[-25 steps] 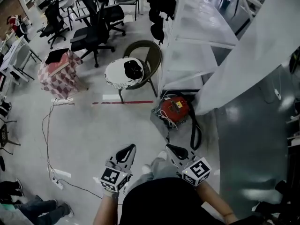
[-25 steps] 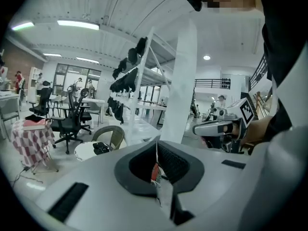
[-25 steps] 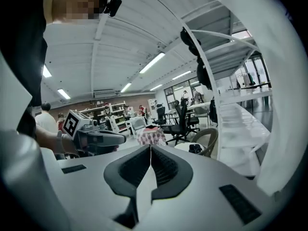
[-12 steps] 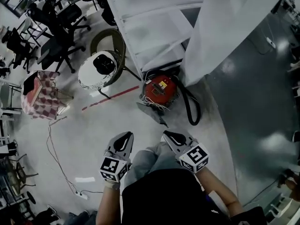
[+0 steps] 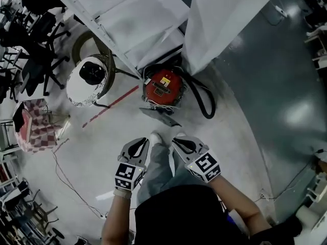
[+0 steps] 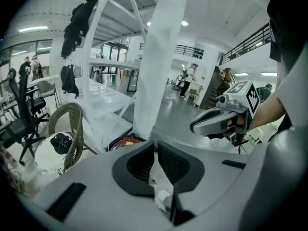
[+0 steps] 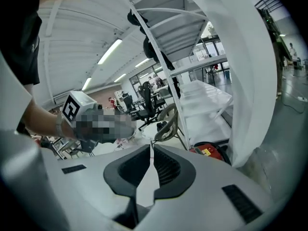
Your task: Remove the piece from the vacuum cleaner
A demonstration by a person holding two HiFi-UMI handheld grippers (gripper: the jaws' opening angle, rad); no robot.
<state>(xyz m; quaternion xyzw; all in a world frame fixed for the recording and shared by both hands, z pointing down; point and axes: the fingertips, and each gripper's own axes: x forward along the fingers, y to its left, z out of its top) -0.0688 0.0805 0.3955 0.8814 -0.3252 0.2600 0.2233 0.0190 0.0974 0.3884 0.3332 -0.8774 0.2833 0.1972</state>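
Observation:
The red round vacuum cleaner (image 5: pixel 163 86) stands on the floor at the foot of a white shelf frame, with its black hose (image 5: pixel 203 100) looping to the right and a grey flat piece (image 5: pixel 161 117) lying in front of it. In the gripper views the vacuum cleaner (image 6: pixel 126 142) (image 7: pixel 210 150) shows low beyond the jaws. My left gripper (image 5: pixel 138 146) and right gripper (image 5: pixel 180 142) hang side by side above the floor, short of the vacuum. Both are shut with nothing between the jaws.
A white shelf frame (image 5: pixel 102 29) and a white sheet (image 5: pixel 225 19) rise over the vacuum. A wicker chair (image 5: pixel 92 73) with a round white seat stands to its left, a checkered box (image 5: pixel 36 126) further left. Red tape (image 5: pixel 110 106) and cables (image 5: pixel 69 177) lie on the floor.
The view has swung towards the vacuum cleaner, which now lies closer and more central ahead of both grippers. The grippers keep their pose, shut.

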